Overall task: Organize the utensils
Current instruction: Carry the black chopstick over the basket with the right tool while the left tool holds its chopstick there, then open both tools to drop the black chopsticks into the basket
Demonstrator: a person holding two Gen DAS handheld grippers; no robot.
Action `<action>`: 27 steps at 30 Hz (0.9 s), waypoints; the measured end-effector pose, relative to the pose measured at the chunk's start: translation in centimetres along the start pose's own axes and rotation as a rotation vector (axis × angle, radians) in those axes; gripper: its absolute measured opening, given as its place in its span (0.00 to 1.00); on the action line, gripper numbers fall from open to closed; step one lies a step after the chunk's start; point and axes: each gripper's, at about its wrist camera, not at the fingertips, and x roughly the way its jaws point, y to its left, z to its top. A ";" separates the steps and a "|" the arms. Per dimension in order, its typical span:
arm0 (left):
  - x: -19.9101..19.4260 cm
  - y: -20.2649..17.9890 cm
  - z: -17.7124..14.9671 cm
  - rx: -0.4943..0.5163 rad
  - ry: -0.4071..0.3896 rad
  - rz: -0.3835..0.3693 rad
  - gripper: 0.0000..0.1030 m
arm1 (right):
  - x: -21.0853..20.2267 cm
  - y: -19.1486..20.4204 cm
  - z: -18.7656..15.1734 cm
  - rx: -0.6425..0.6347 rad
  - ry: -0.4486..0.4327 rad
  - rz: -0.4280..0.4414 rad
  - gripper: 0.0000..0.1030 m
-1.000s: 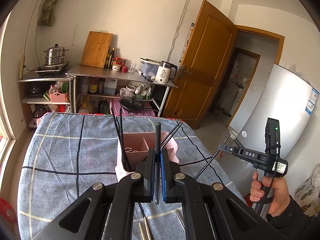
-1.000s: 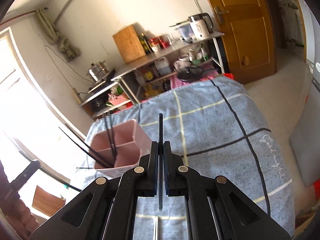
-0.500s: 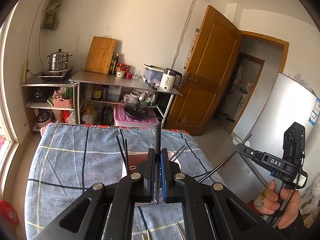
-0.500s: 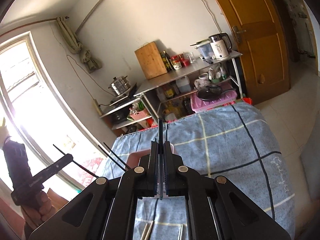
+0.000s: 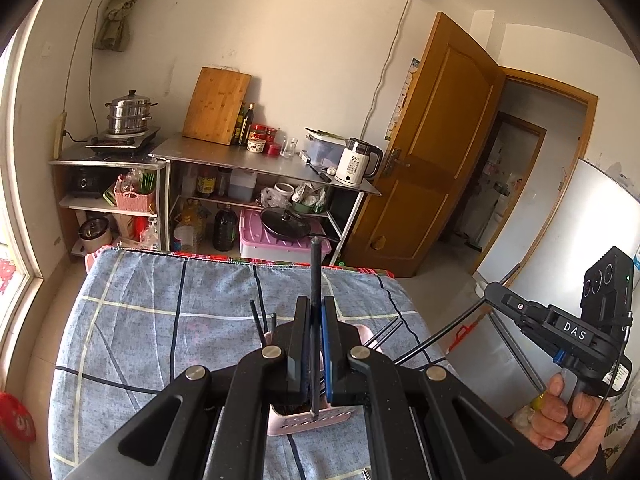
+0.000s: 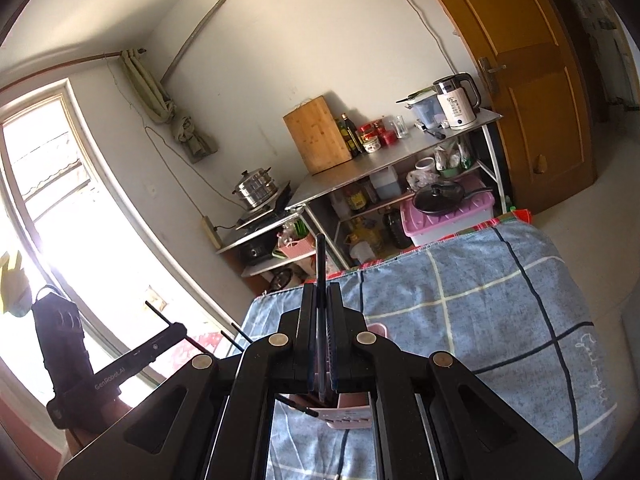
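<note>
My left gripper (image 5: 315,320) is shut on a black chopstick (image 5: 315,276) that points up out of the jaws, its lower end over the pink utensil holder (image 5: 308,424). Black chopsticks (image 5: 258,318) stand in that holder, which my jaws mostly hide. My right gripper (image 6: 320,304) is shut on another black chopstick (image 6: 320,260), above the same pink holder (image 6: 352,414). The right gripper shows at the right of the left wrist view (image 5: 496,292), and the left gripper at the left of the right wrist view (image 6: 176,328), each with its chopstick.
The holder stands on a table with a blue checked cloth (image 5: 160,320). Behind it are steel shelves (image 5: 256,160) with a kettle, a cutting board and pots. A wooden door (image 5: 432,152) and a white fridge (image 5: 568,240) are at the right.
Both grippers have risen and tilted up, each still holding its chopstick. The pink holder has dropped lower in both views, mostly behind the jaws.
</note>
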 end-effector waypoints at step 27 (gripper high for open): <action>6.4 3.8 -3.4 -0.087 0.116 0.005 0.05 | 7.3 -2.2 -5.1 0.079 0.161 -0.030 0.04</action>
